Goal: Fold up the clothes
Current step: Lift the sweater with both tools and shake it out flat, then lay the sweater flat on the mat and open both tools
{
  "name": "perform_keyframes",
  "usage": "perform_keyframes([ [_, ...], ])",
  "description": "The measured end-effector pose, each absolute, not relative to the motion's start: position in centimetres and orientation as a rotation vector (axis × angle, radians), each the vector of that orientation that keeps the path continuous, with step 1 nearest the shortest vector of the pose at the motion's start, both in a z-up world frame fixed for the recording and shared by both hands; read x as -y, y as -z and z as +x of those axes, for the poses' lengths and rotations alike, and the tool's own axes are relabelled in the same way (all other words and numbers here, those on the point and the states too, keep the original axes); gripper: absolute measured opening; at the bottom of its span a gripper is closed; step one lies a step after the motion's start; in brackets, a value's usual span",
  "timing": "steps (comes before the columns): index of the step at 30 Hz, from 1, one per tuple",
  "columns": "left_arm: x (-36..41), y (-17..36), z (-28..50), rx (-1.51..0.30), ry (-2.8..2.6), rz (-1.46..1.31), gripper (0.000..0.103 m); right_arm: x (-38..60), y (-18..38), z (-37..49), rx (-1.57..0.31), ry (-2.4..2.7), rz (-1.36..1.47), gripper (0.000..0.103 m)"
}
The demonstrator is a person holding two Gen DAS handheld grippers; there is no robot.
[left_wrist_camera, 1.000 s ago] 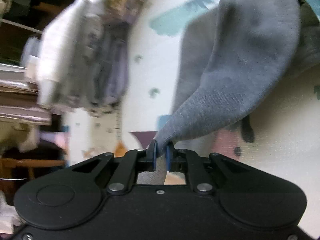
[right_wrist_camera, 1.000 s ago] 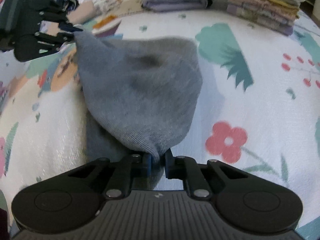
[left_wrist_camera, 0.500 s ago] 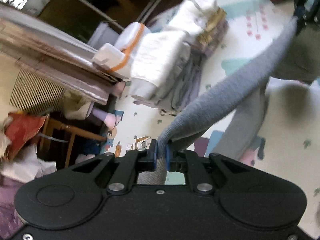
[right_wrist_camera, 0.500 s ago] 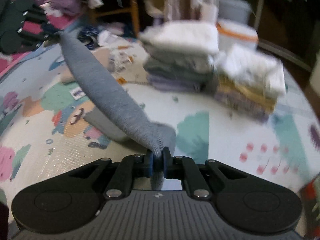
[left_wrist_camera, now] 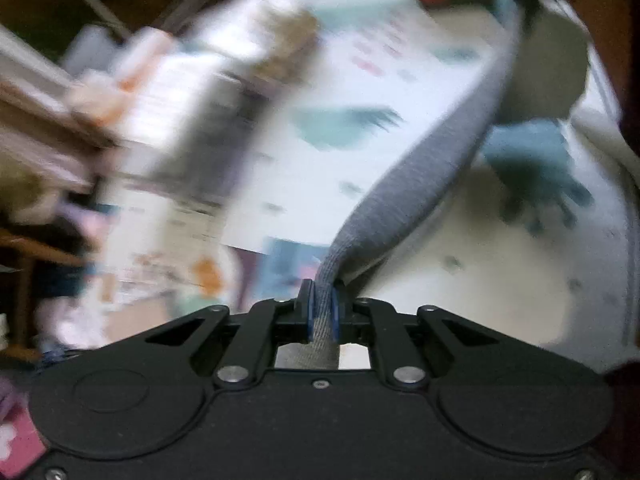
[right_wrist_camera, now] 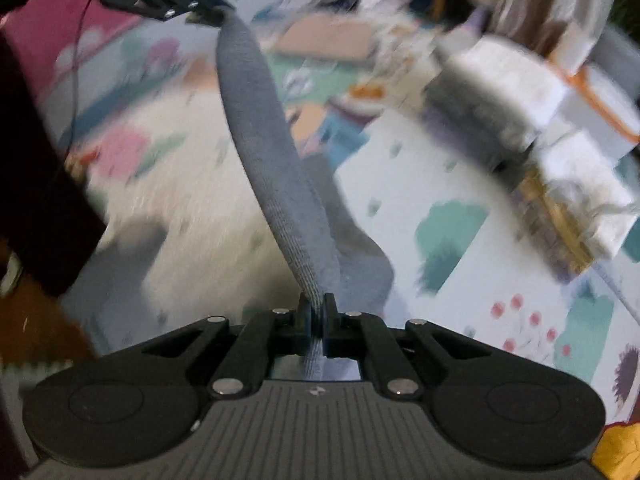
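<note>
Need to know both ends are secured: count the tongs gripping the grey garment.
2. The left tongs pinch one end of the grey garment; the right tongs pinch the other, leaving it stretched between them above the mat.

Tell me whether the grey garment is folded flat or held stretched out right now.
Stretched out, not folded flat. The grey garment runs taut between the right claw and the left claw, both shut on its ends, above the patterned mat.

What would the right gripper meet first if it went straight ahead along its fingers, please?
Probably the grey garment that it already grips, stretched ahead toward the left gripper; beyond that, the patterned mat, though blur hides depth.
</note>
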State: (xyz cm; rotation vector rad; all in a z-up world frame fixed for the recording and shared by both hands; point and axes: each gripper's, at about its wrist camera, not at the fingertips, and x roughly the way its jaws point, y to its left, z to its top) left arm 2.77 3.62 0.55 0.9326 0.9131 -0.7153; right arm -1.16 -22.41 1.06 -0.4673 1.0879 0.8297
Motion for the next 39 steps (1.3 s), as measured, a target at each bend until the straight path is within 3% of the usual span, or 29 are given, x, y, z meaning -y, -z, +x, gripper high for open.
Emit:
perform_keyframes([
  [4, -1.4, 4.3, 4.9, -1.013, 0.771, 0.991, 0.007, 23.0, 2.8, 0.1, -1.187, -0.83, -0.502, 0.007],
  [14, 0.3, 8.0, 18.4, -1.06, 0.563, 0.761, 0.007, 25.0, 10.3, 11.0, -1.237, -0.699, -0.532, 0.007],
  [23, 0.3, 12.1, 21.3, -1.131, 0.506, 0.702, 0.007, 25.1, 13.9, 15.7, -1.217, -0.568, -0.569, 0.007],
  [27, 0.2, 12.6, 22.5, -1.115, 0.409, 0.643, 0.015, 24.9, 15.3, 17.1, -1.193, -0.503, -0.586, 0.007],
  [30, 0.2, 12.2, 23.4, -1.058, 0.341, 0.632, 0.041, 25.0, 15.9, 17.8, -1.176, -0.465, -0.585, 0.008],
  [31, 0.1, 12.0, 23.4, -1.046, 0.343, 0.627, 0.047, 25.2, 15.8, 17.7, -1.171, -0.461, -0.574, 0.018],
  [32, -0.2, 12.0, 23.4, -1.045, 0.337, 0.622, 0.047, 25.5, 15.7, 17.5, -1.166, -0.458, -0.562, 0.026],
  [34, -0.7, 12.2, 23.2, -1.043, 0.325, 0.613, 0.047, 26.0, 15.4, 17.2, -1.157, -0.45, -0.539, 0.03],
  [39, -1.9, 12.7, 20.9, -1.032, 0.399, 0.654, 0.047, 27.3, 14.8, 16.5, -1.132, -0.431, -0.482, 0.03],
])
